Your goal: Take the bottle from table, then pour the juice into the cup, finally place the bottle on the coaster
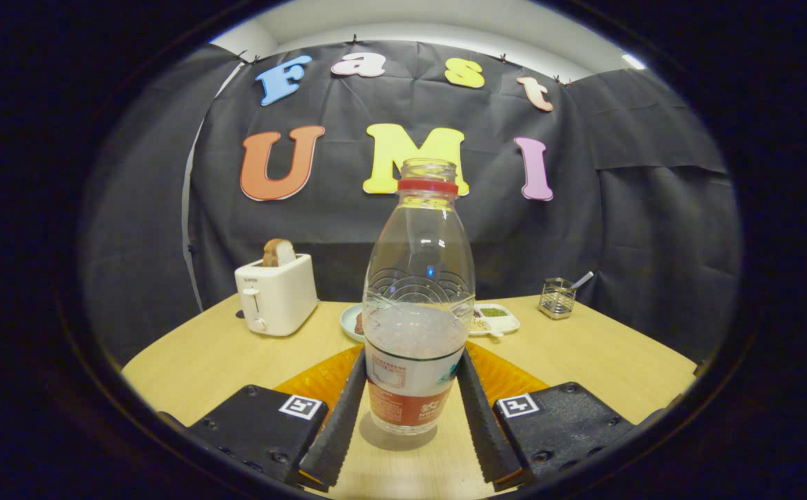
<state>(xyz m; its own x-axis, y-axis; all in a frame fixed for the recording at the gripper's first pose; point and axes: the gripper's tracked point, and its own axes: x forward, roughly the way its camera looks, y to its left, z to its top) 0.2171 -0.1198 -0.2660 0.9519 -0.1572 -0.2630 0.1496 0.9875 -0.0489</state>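
The bottle stands uncapped on the table at twelve o'clock between the gripper fingers, which flank it closely (contact is hard to judge). The grasp looks unfinished; pouring and the coaster remain.

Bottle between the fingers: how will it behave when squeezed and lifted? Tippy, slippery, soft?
The bottle is tall and narrow-based, so probably tippy if nudged high. It looks like thin clear plastic, so it may dent under a hard squeeze. It is uncapped and only part full, so likely light, but could slosh when tilted. The gripper fingers flank its labelled lower part; contact is unclear.
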